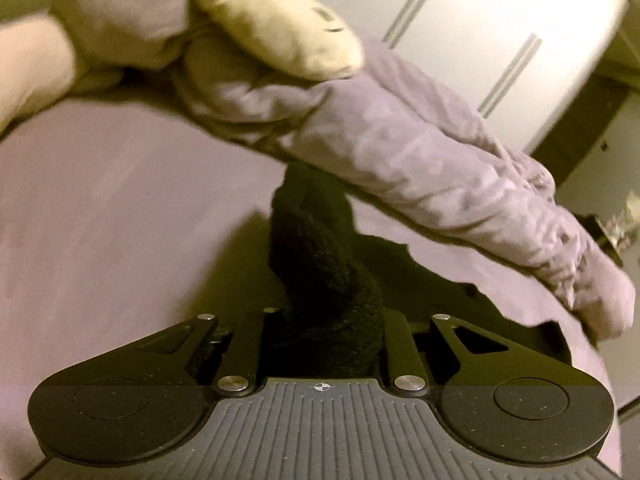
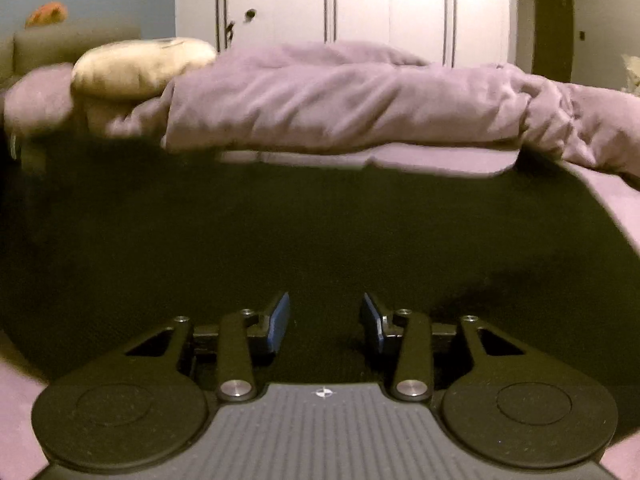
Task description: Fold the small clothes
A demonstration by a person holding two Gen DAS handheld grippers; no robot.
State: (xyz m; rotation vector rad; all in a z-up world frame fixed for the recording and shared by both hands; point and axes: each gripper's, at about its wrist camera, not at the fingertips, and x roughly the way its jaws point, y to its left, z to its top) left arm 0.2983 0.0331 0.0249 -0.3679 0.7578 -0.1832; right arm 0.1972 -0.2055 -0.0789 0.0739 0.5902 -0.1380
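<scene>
Two grippers show, one per view: the left gripper (image 1: 323, 332) and the right gripper (image 2: 324, 322). One black garment (image 2: 304, 232) is counted, spread wide in the right wrist view and bunched up in the left wrist view (image 1: 320, 280). There is one bed sheet (image 1: 120, 208), one rumpled purple duvet (image 2: 344, 108) and one cream pillow (image 2: 140, 64). One white wardrobe (image 2: 360, 4) stands behind, with three pairs of long vertical handles visible in the right wrist view. One orange object (image 2: 46, 14) sits on one grey sofa (image 2: 72, 40), too blurred to identify
</scene>
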